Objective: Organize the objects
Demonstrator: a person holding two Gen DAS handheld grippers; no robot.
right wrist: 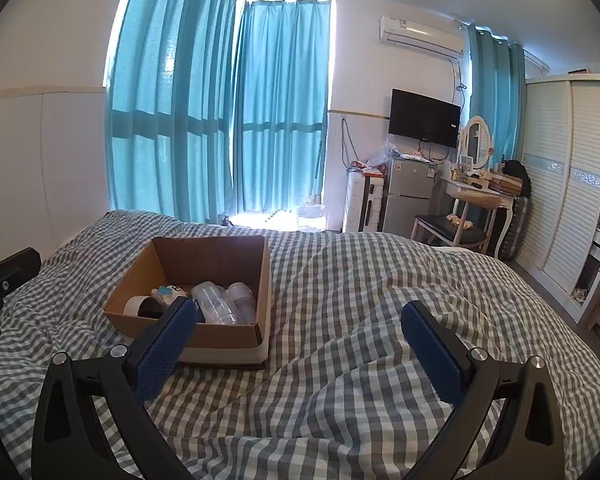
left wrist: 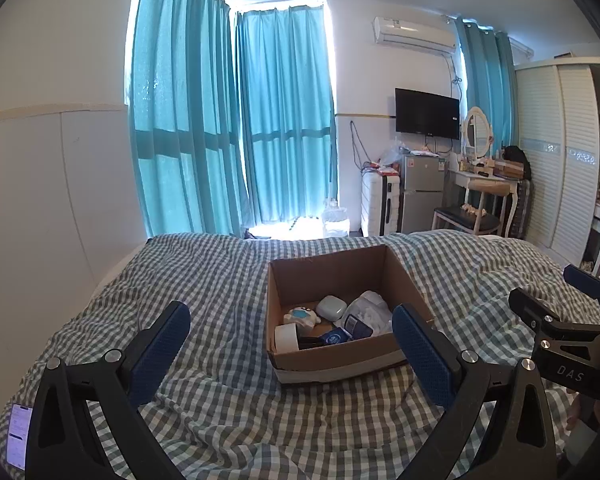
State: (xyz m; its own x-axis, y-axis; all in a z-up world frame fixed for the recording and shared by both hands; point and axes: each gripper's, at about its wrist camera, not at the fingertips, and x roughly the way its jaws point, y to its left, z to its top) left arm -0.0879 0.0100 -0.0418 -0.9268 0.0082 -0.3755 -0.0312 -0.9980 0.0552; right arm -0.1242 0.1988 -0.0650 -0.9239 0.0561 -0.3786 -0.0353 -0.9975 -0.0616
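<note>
An open cardboard box (left wrist: 328,268) sits on the checked bedspread (left wrist: 220,280). In it lie a white tape roll (left wrist: 286,338), a white toy figure (left wrist: 300,316), a white case (left wrist: 331,307), a clear plastic bag (left wrist: 370,308) and a blue packet (left wrist: 336,336). My left gripper (left wrist: 292,344) is open and empty, just in front of the box. My right gripper (right wrist: 300,332) is open and empty, over the bedspread to the right of the box (right wrist: 204,256). The right gripper also shows at the right edge of the left wrist view (left wrist: 556,304).
A phone (left wrist: 18,436) lies on the bed at the near left. Beyond the bed stand blue curtains (left wrist: 228,120), a suitcase (left wrist: 380,204), a small fridge (left wrist: 422,192), a dressing table (left wrist: 484,180) with chair, and a wardrobe (left wrist: 560,152).
</note>
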